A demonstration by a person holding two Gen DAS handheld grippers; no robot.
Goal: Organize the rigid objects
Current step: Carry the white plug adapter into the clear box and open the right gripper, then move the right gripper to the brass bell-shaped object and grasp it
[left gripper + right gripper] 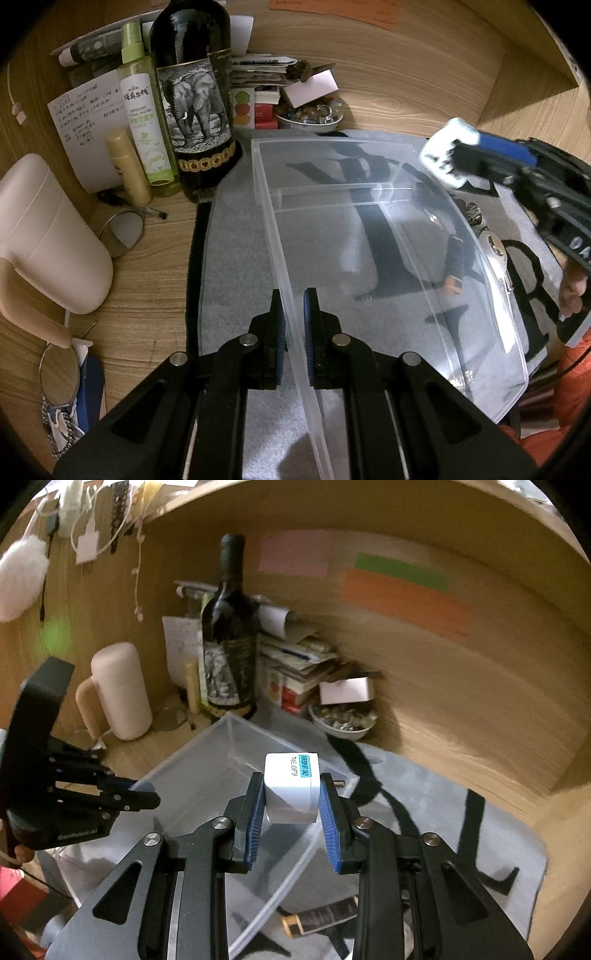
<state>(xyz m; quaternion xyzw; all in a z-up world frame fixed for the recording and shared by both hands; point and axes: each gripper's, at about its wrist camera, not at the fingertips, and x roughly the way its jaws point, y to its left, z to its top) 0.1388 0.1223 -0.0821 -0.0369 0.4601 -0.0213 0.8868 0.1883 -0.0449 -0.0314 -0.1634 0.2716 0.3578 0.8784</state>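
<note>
Between the blue pads of the right gripper (291, 805) we see a white travel adapter (291, 788), pinched on its two sides and carried in the air above the clear plastic organizer box (207, 775). A blue label and dark print run along its top; only part of the wording can be read. A metal prong shows just past the right pad, and the rest of that side is hidden.

In the left wrist view the left gripper (293, 314) is clamped tight on the near left wall of the box (369, 258), one pad on either side of the thin rim. There the adapter (447, 151) appears blurred at the far right, over the box's far right corner.

The box sits on a grey mat (240, 258) with large black letters, which its clear walls distort. Small things beside its right wall, a brown piece with an orange end (455, 269) and some shiny metal bits, are too warped for us to name.

Farther left stand a dark wine bottle (195, 110) with an elephant label, a green spray bottle (142, 122), and a pale jug (48, 236) cut off by the frame. A bowl of small beads (314, 114) lies beyond the box, in front of a heap of papers we cannot read.
</note>
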